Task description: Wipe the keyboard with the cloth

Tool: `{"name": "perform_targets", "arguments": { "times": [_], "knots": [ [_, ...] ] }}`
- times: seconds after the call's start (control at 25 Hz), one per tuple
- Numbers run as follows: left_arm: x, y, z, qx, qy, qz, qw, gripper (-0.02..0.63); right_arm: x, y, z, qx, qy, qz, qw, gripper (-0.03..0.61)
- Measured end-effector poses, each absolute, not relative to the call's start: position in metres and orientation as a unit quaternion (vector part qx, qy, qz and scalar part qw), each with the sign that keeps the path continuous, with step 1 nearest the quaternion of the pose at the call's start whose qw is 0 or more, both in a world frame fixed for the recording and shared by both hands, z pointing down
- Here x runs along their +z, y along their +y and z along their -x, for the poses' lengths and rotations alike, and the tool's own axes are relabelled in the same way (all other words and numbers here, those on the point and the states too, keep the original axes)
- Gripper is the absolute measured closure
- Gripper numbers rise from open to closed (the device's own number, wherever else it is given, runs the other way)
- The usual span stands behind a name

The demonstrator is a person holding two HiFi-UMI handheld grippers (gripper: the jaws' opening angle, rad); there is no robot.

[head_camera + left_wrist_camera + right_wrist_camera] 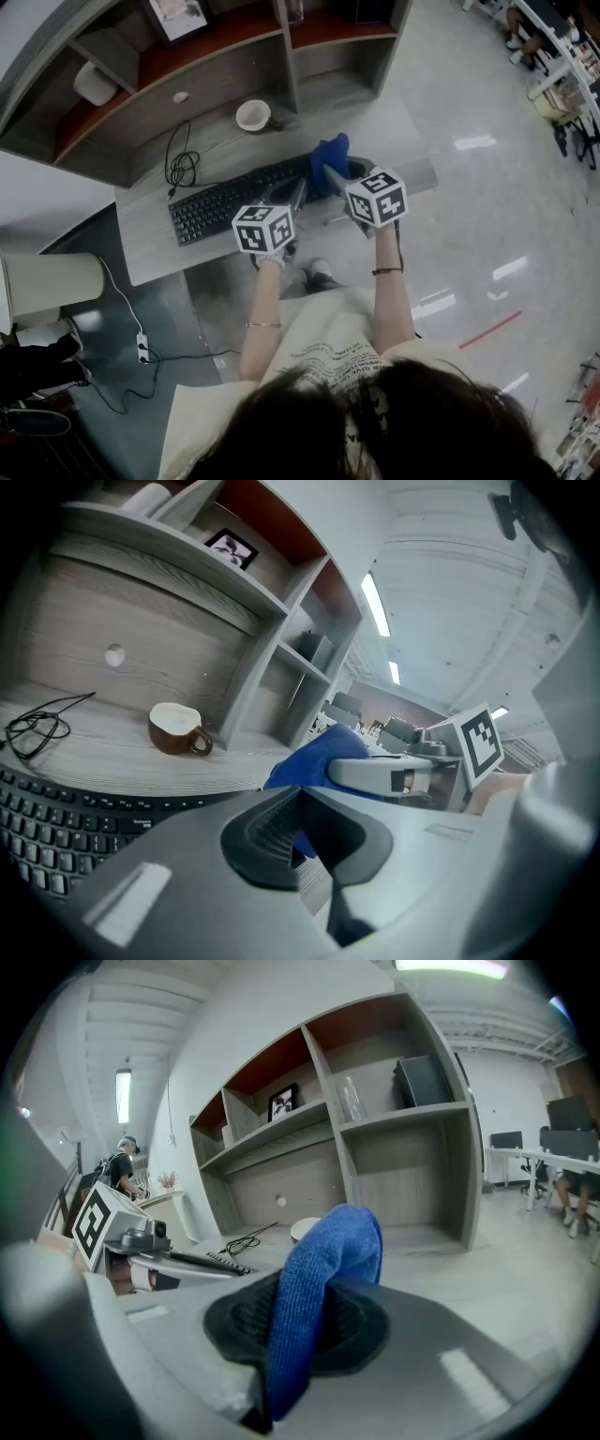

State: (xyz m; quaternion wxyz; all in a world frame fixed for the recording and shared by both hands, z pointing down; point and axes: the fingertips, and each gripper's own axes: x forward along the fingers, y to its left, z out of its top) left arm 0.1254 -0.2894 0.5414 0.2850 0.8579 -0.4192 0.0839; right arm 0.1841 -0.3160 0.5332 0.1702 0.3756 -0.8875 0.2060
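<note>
A black keyboard (230, 199) lies on the grey desk (150, 253), and its keys show at the lower left of the left gripper view (42, 827). My right gripper (337, 178) is shut on a blue cloth (330, 157) and holds it just above the keyboard's right end. The cloth (328, 1251) stands up folded between the right gripper's (309, 1312) pads. My left gripper (298, 194) hovers over the keyboard's right half, close beside the right one. The left gripper's (298, 803) jaws are shut with nothing held. The cloth (314, 757) shows just beyond them.
A brown mug (253, 114) with a white inside stands behind the keyboard, near a shelf divider. A coiled black cable (180, 164) lies at the back left of the desk. Shelves with a picture frame (176, 17) rise behind. The desk's front edge runs just below the grippers.
</note>
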Motion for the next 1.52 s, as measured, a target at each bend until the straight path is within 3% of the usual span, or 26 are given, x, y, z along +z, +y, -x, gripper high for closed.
{"name": "perform_targets", "arguments": {
  "times": [1.52],
  "knots": [
    [0.563, -0.263, -0.031, 0.067, -0.446, -0.833, 0.320, 0.612, 0.564, -0.309, -0.116, 0.252, -0.867, -0.388, 0.184, 0.520]
  ]
}}
